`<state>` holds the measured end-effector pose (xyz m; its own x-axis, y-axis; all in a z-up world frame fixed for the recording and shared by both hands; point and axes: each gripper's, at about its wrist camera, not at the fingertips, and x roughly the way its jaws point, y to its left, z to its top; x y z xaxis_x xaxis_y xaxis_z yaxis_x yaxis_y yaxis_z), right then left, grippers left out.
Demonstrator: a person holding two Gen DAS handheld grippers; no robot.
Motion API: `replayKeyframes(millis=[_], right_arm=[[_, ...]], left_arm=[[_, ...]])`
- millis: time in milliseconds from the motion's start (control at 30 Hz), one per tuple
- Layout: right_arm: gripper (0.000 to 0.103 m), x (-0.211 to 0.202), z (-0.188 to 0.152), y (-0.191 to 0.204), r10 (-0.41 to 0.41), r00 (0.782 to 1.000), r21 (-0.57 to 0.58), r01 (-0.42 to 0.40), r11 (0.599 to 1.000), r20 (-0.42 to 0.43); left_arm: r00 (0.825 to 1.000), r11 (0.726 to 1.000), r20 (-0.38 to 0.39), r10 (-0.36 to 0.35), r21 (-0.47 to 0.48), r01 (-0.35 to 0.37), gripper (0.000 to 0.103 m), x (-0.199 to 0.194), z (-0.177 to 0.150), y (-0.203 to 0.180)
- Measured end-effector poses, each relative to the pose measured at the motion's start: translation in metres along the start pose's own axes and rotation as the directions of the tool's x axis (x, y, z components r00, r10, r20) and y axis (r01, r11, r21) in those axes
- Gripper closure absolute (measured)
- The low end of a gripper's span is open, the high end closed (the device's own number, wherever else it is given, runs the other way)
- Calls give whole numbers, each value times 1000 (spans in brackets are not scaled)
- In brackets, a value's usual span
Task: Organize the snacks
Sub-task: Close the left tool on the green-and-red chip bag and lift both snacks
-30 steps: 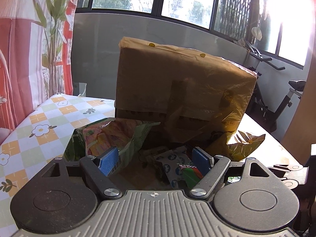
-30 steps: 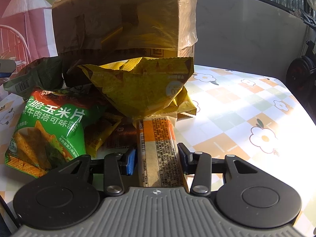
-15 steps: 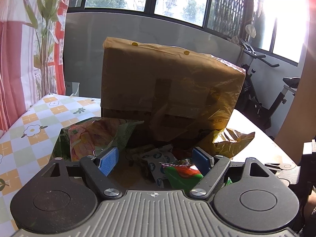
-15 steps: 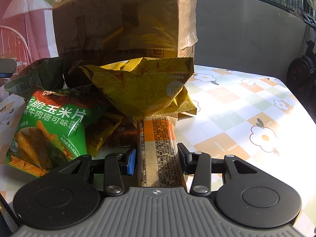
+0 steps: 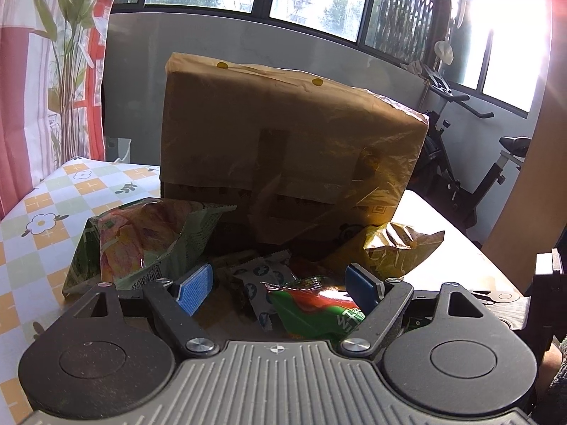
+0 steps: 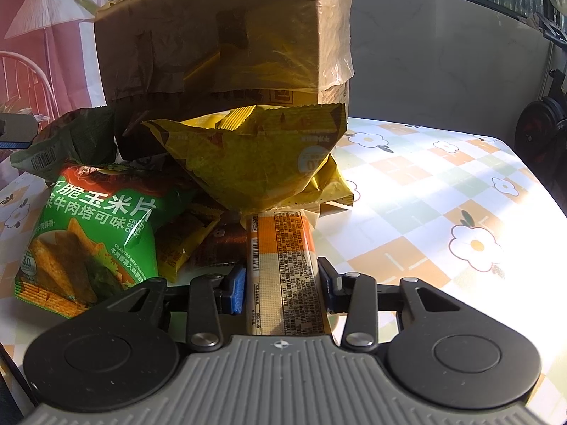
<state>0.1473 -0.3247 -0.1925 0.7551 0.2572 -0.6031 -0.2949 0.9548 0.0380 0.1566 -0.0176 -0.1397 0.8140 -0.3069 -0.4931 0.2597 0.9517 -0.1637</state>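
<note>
The right claw [image 6: 281, 285] is clamped on a long orange-and-cream snack packet [image 6: 285, 269], which lies on the worktop [image 6: 443, 191] with its far end tucked under a yellow bag [image 6: 255, 163]. The left claw [image 5: 278, 283] hangs with its fingers spread apart over a green chip bag [image 5: 319, 313] in front of a big cardboard box [image 5: 283, 148].

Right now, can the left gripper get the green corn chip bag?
Probably yes. The left gripper is open, and the green corn chip bag already lies partly between its fingers with nothing on top of that end.
</note>
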Motion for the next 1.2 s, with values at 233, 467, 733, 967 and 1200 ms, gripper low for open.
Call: replayKeyframes(millis=[233, 467, 733, 967, 1200], right_arm=[[62, 0, 0, 0, -1, 1000, -1, 1, 1000, 0], [62, 0, 0, 0, 0, 1000, -2, 0, 1000, 0], [62, 0, 0, 1, 0, 1000, -6, 0, 1000, 0], [62, 1, 0, 2, -3, 1000, -11, 3, 1000, -2], [63, -1, 6, 16, -30, 997, -1, 30, 1000, -66]], left_arm=[[999, 998, -18, -44, 35, 44, 19, 4, -5, -10], [993, 996, -78, -91, 17, 93, 19, 16, -12, -18], [972, 984, -179, -154, -118, 134, 18, 54, -24, -13], [970, 978, -164, -178, -134, 157, 13, 70, -30, -17], [963, 973, -171, -207, -144, 183, 16, 75, -31, -21]])
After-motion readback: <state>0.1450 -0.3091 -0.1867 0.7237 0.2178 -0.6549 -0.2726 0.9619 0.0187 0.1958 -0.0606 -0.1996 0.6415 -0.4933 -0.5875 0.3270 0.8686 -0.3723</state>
